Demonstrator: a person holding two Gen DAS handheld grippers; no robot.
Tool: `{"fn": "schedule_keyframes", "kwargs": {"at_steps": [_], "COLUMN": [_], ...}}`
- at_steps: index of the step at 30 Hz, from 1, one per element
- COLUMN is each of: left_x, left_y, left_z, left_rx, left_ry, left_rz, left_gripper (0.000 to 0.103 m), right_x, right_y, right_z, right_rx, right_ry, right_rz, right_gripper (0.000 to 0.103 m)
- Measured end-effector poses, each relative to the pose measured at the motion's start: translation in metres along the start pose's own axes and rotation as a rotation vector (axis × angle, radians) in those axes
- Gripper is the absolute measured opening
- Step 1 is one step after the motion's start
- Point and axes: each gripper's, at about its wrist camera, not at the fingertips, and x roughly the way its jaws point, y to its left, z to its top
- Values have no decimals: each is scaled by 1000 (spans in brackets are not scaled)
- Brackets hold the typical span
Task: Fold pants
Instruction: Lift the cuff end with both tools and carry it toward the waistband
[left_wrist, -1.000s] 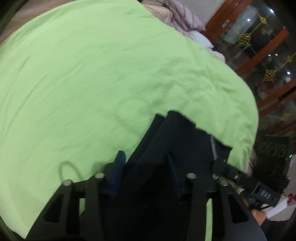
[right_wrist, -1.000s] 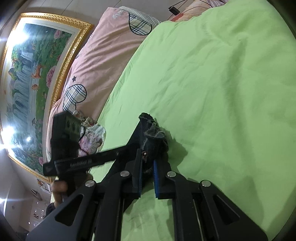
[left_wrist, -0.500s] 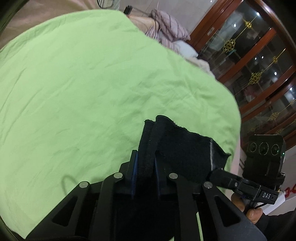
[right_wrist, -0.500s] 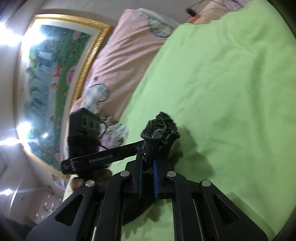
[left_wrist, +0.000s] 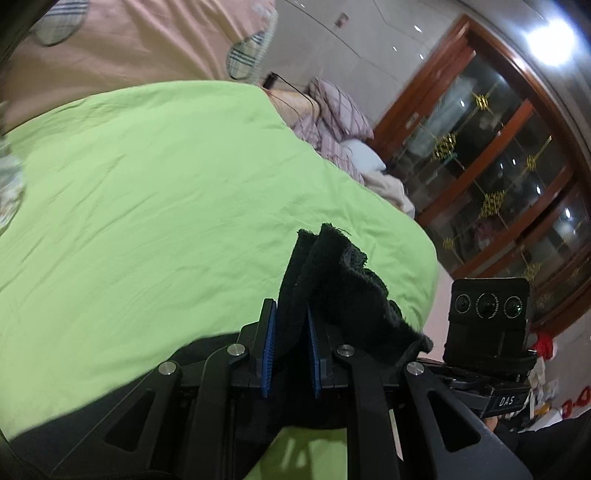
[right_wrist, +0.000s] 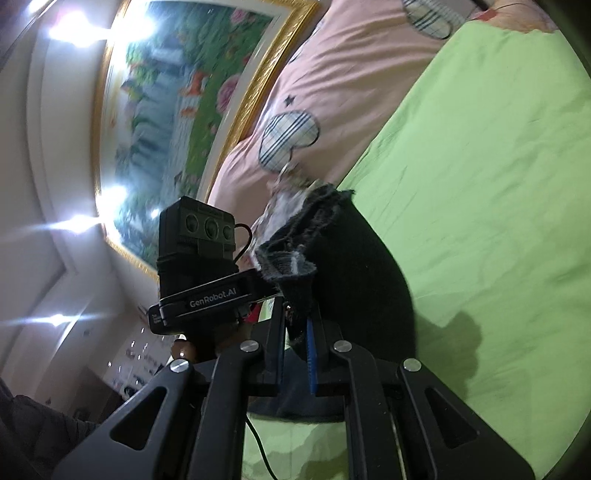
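The black pants (left_wrist: 332, 280) hang lifted above a green bedsheet (left_wrist: 155, 206). My left gripper (left_wrist: 290, 317) is shut on a bunched edge of the pants, with cloth standing up between its blue pads. My right gripper (right_wrist: 295, 325) is shut on another frayed edge of the pants (right_wrist: 354, 258), whose cloth drapes down to the right over the sheet (right_wrist: 498, 192). Each gripper shows in the other's view: the right one in the left wrist view (left_wrist: 487, 321), the left one in the right wrist view (right_wrist: 199, 254). The lower part of the pants is hidden behind the gripper bodies.
A pink quilt with plaid hearts (right_wrist: 332, 92) lies at the head of the bed. Plaid pillows (left_wrist: 332, 122) sit at the sheet's far corner. A wooden glass-door cabinet (left_wrist: 498, 166) stands beyond the bed. A gold-framed painting (right_wrist: 166, 110) hangs on the wall.
My left gripper closed on the pants edge. Both grippers then rose and tilted up, lifting the pants off the sheet; the room now shows behind them.
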Motion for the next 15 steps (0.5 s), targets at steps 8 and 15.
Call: {"fn": "schedule_keyframes", "kwargs": {"at_steps": [8, 15], "left_x": [-35, -46], "left_y": [37, 94], "left_z": [-45, -92], "left_rx": [-103, -258], "left_ry": [-58, -71], "left_rz": [57, 72], "left_gripper": [12, 12], "right_x": [47, 88], "right_y": [9, 4], "right_z": [-28, -51], "right_rx": [-3, -23], "right_ry": [148, 272], "right_rz": [24, -8], "right_gripper": [11, 11]}}
